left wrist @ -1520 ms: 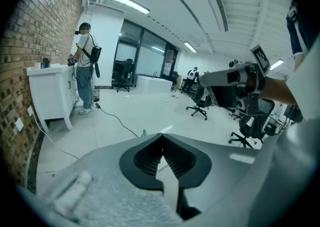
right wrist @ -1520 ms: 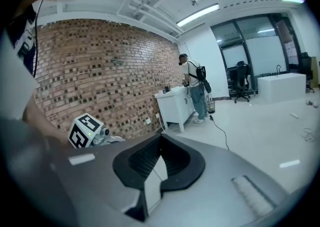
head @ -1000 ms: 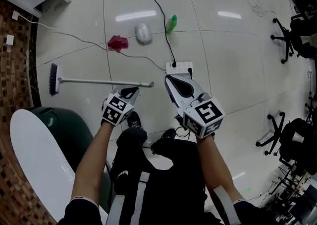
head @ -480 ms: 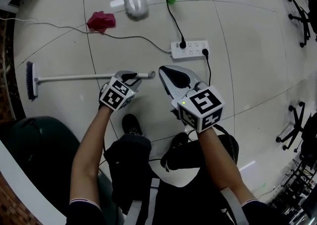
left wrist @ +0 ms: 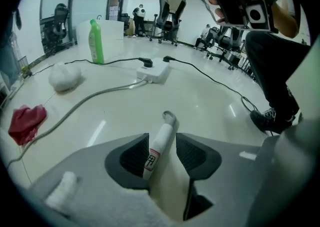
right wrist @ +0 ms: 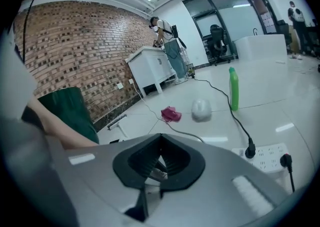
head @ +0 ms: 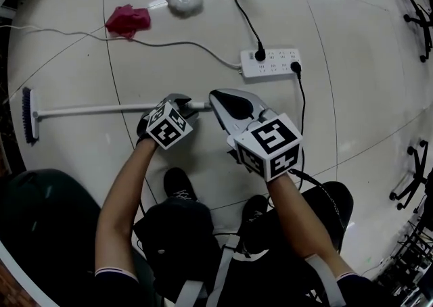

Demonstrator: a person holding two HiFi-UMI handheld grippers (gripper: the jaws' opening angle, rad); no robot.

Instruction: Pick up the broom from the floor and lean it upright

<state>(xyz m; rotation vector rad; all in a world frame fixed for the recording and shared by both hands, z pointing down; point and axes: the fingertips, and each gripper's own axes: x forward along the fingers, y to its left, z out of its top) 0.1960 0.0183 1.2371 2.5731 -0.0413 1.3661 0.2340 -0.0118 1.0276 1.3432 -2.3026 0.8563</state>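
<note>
The broom (head: 101, 108) lies flat on the floor (head: 358, 116), its bristle head (head: 28, 116) far out at nine o'clock from the person's hands. Its pale handle (head: 88, 109) runs towards three o'clock and ends just under the left tongs (head: 184, 101).

In the left gripper view the left tongs (left wrist: 162, 152) stand wide, having just been opening. The handle's end (left wrist: 159, 143) lies between the pads, nearer the nine o'clock pad and perhaps brushing it, though the angle makes contact hard to judge. Nothing is clamped yet.

The right tongs (head: 226, 99) hover just beside the handle tip at its three o'clock side. In their own view the right tongs (right wrist: 159, 163) have their tips together and carry nothing.

The step in hand looks like the first grasp. To do it well:
- Settle the left tongs so the handle sits midway between the pads and square to them.
- Slide a little towards nine o'clock so the grip is behind the labelled end rather than on the hanging loop.
- Close firmly before lifting.
- Raise the tip while the bristle head stays down as a pivot.
- Open the right tongs to take a second hold further along.

The grey cable (head: 169, 45) and power strip (head: 270, 62) at twelve to one o'clock should stay clear of the swing.
</note>
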